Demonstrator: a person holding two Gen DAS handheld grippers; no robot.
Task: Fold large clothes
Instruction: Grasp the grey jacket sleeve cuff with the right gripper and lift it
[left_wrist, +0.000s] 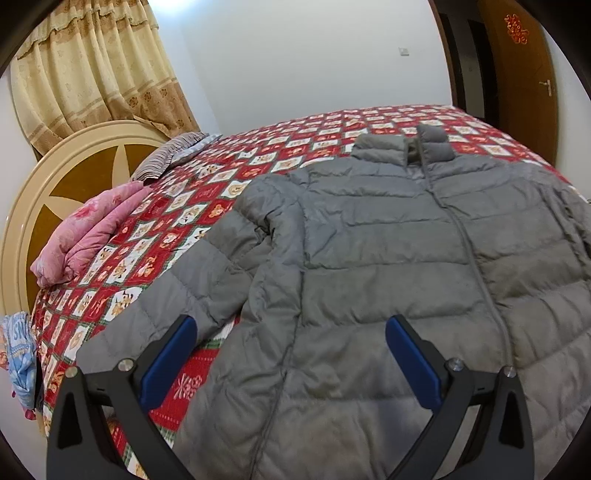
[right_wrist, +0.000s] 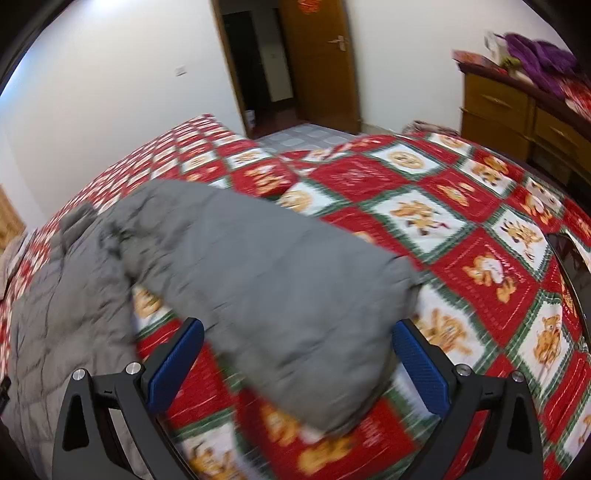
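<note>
A grey quilted down jacket (left_wrist: 388, 266) lies spread front-up on the bed, collar toward the far side, zipper running down its middle. In the left wrist view its left sleeve (left_wrist: 192, 295) stretches toward the near left. My left gripper (left_wrist: 290, 328) hovers open above the jacket's lower hem, nothing between its blue pads. In the right wrist view, which is blurred, the other sleeve (right_wrist: 280, 288) lies across the quilt, its cuff end near the camera. My right gripper (right_wrist: 297, 332) stands open over that sleeve, jaws wide on either side.
A red, white and green patterned quilt (left_wrist: 207, 192) covers the bed. Pink folded bedding (left_wrist: 88, 240) and a striped pillow (left_wrist: 166, 155) lie by the round headboard (left_wrist: 48, 199). A wooden dresser (right_wrist: 517, 114) stands at the right, and an open door (right_wrist: 317, 62) behind the bed.
</note>
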